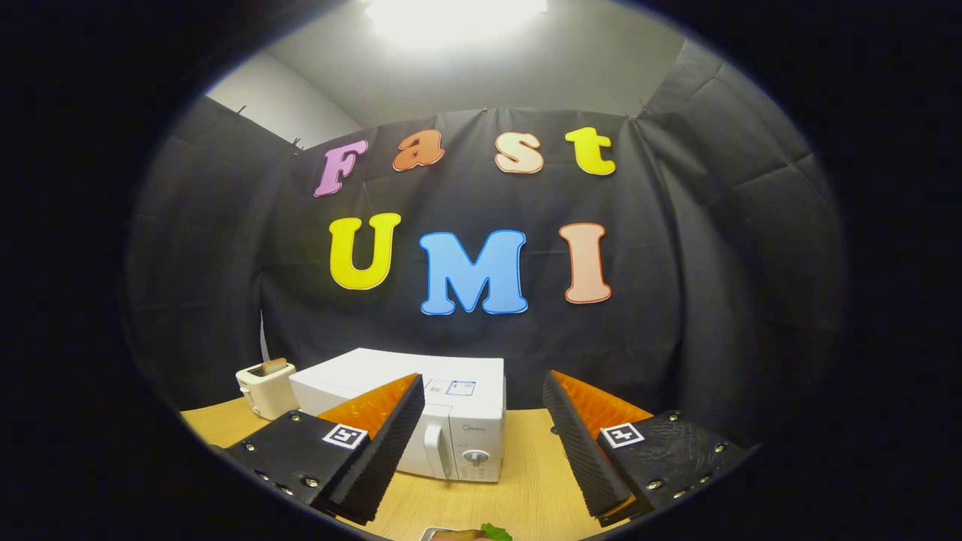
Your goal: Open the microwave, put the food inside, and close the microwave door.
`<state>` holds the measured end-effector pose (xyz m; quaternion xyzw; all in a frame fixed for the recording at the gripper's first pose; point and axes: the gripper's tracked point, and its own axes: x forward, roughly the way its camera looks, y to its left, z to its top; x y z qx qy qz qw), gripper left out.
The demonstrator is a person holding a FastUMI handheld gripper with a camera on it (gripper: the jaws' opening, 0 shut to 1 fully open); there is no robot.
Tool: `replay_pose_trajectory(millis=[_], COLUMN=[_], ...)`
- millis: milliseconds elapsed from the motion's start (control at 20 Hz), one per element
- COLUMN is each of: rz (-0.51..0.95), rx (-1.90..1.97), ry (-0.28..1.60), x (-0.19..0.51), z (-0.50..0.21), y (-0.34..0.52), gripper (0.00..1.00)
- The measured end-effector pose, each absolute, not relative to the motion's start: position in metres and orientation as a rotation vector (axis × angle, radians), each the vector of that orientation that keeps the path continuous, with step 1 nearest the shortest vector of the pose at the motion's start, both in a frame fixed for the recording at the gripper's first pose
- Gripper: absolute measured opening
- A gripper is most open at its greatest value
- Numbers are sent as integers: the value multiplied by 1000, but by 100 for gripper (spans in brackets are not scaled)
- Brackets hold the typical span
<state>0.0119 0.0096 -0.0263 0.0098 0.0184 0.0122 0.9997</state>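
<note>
Hovering spread and empty, the gripper (481, 443) faces the microwave (421, 413), which sits closed on the table (526, 488) beyond the fingers, beside a toaster (264, 387). Its door looks rigid and light on its hinge; the upright handle (436, 451) is the place to hook. Food (470, 534) lies just below the fingers, likely soft, so pinch gently.
</note>
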Motion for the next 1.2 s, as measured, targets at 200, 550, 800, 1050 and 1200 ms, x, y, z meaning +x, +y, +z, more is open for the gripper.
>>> replay_pose_trajectory(millis=[200,550,800,1050,1200], rz=[11,29,38,38,6], rx=[22,56,36,34,19], ry=[27,45,91,164,182], x=[13,37,60,84,99], z=[-34,-86,-136,-181,-196], y=[11,45,72,97,102], gripper=[97,97,97,98,98])
